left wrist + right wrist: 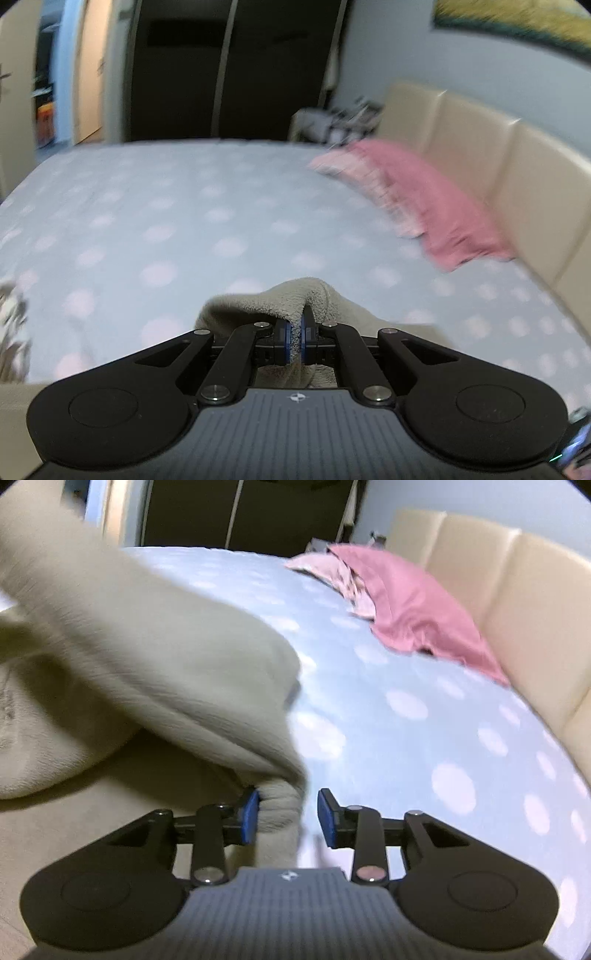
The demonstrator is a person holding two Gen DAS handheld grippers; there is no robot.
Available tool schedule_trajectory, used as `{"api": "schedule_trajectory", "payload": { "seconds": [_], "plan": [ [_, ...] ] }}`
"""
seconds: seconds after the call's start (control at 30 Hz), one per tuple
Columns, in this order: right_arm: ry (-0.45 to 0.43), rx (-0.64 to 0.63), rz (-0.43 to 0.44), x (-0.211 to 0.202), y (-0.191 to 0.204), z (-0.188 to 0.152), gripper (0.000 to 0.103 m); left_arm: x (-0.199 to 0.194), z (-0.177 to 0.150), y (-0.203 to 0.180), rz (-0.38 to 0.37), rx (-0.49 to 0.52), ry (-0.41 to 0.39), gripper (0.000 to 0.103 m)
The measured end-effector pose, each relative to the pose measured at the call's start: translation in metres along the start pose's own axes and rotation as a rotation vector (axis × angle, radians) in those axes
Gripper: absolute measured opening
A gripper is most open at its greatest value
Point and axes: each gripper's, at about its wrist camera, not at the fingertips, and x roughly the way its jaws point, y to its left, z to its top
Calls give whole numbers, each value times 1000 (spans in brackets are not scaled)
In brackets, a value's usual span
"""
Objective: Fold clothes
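Beige fleece (155,657) is the thing being folded. It lies on the bed (424,709) w/ part lifted, draping from upper left down to the right gripper (288,816) in the right wrist view. A bunched corner of it sits between the right fingers, touching the left blue pad (250,814); the right pad stands apart w/ bedsheet visible in the gap. So the right jaws are spread, not clamping. Looks like either about to close or just let go, can't say which.

Left gripper (295,338) is closed tight on an edge of the fleece (295,299); fabric humps up over the pads and hangs below them. Left is the arm w/ actual control of the cloth.

Key relation: the fleece's bulk lies left of the right fingers, only a corner between them. The coming move prob turns on the right closing on that corner, so both hold an edge before carrying it over.

Containers: none seen.

Further out: pink clothes (417,598) piled near the cream headboard (517,602), well apart from the fleece. Dark wardrobe (236,66) beyond the bed. Both views motion-blurred.
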Motion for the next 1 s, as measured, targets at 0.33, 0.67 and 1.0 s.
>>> {"api": "schedule_trajectory", "payload": {
  "seconds": [0.33, 0.67, 1.0],
  "plan": [
    [102, -44, 55, -4, 0, -5, 37, 54, -67, 65, 98, -91, 196, 3],
    [149, 93, 261, -47, -56, 54, 40, 53, -63, 68, 87, -70, 236, 3],
    [130, 223, 437, 15, -34, 119, 35, 55, -64, 73, 65, -69, 240, 3]
  ]
}}
